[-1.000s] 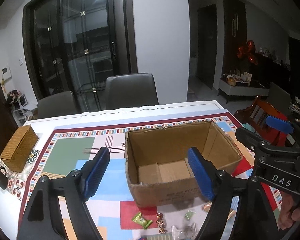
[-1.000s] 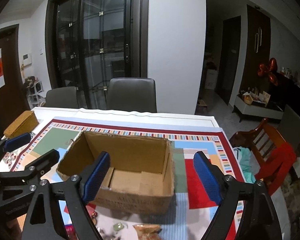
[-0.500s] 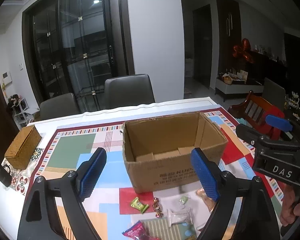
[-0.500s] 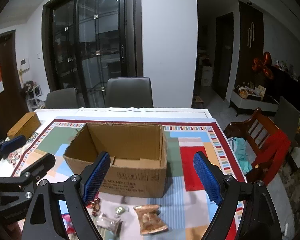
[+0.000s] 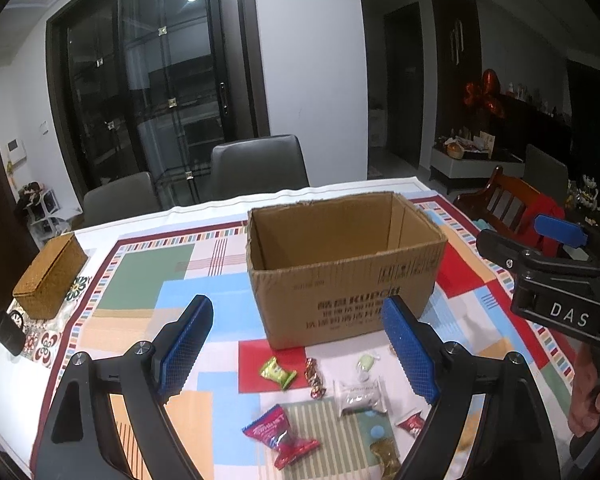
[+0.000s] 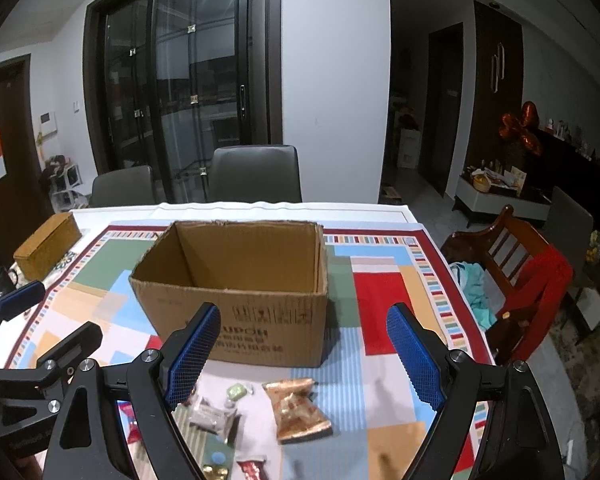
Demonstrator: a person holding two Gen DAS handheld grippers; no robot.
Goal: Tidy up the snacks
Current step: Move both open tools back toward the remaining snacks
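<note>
Both tools released above the snacks, with the box ahead.

Left tool point(image 5: 300, 344) and right tool point(image 6: 300, 354) — jaws spread wide, gripping nothing; the left's jaws have just been opening, nothing between them. An open cardboard box point(image 5: 340, 276) stands just ahead of both on the patterned bench point(image 5: 148, 276). Below the left tool lie a green candy point(image 5: 277, 373), a white packet point(image 5: 358, 394) and a red packet point(image 5: 282, 436); below the right tool lies a brown packet point(image 6: 298, 410).
</note>
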